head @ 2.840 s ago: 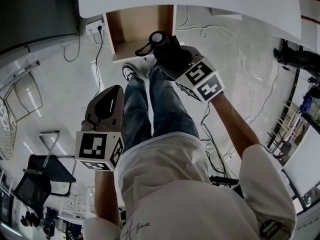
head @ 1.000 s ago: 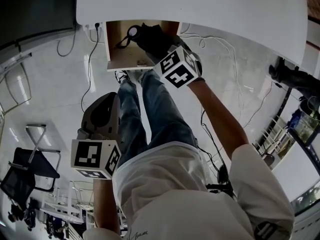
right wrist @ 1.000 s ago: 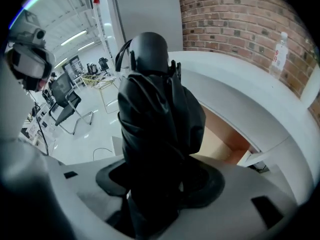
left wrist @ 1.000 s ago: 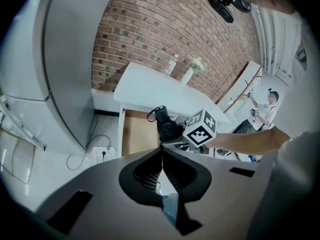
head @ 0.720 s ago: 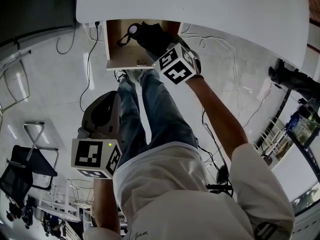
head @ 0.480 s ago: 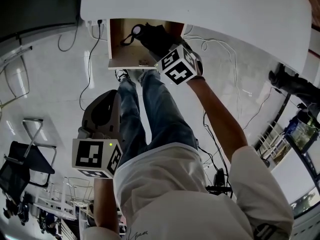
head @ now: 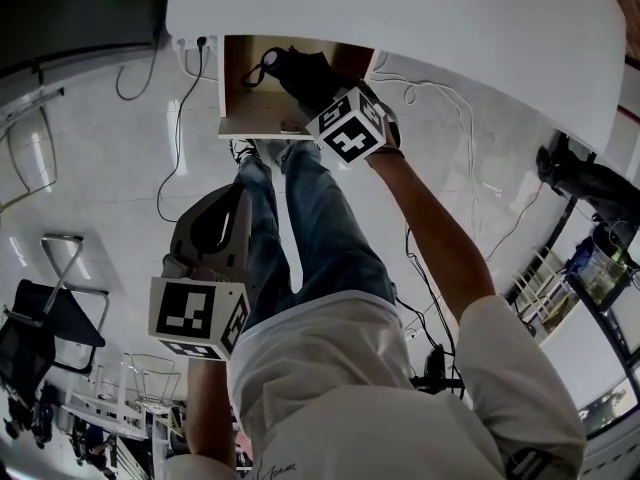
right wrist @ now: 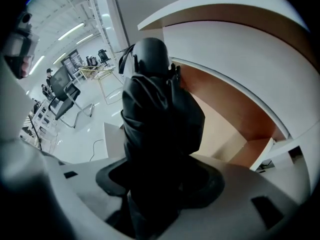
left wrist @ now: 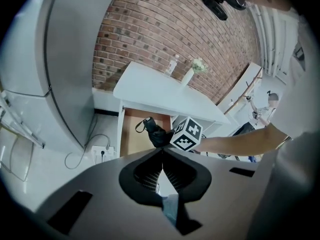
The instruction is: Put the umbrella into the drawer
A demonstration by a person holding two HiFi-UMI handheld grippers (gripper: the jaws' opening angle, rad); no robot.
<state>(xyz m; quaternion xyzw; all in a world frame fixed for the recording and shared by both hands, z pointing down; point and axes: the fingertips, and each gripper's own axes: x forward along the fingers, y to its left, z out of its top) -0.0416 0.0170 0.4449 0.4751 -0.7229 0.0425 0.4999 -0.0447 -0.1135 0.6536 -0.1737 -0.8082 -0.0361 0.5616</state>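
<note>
A folded black umbrella (head: 298,72) with a wrist loop is held inside the open wooden drawer (head: 246,120) under the white table (head: 400,18). My right gripper (head: 312,86) is shut on the umbrella (right wrist: 159,114), whose round handle end points away from the jaws. The drawer's brown inner walls (right wrist: 235,114) lie to the right in the right gripper view. My left gripper (head: 212,230) hangs low beside the person's legs, shut with nothing in it. In the left gripper view its jaws (left wrist: 162,166) meet, and the umbrella (left wrist: 154,132) and drawer (left wrist: 131,136) show far ahead.
A wall socket (head: 190,46) with trailing cables sits left of the drawer. White table top overhangs the drawer. Chairs (head: 40,318) stand on the floor to the left, a cart (head: 590,268) to the right. A bottle (left wrist: 172,64) and a vase (left wrist: 191,73) stand on the table.
My right gripper carried the umbrella up from in front of the drawer into its opening and has pushed slightly deeper. The left gripper has stayed low by the legs.
</note>
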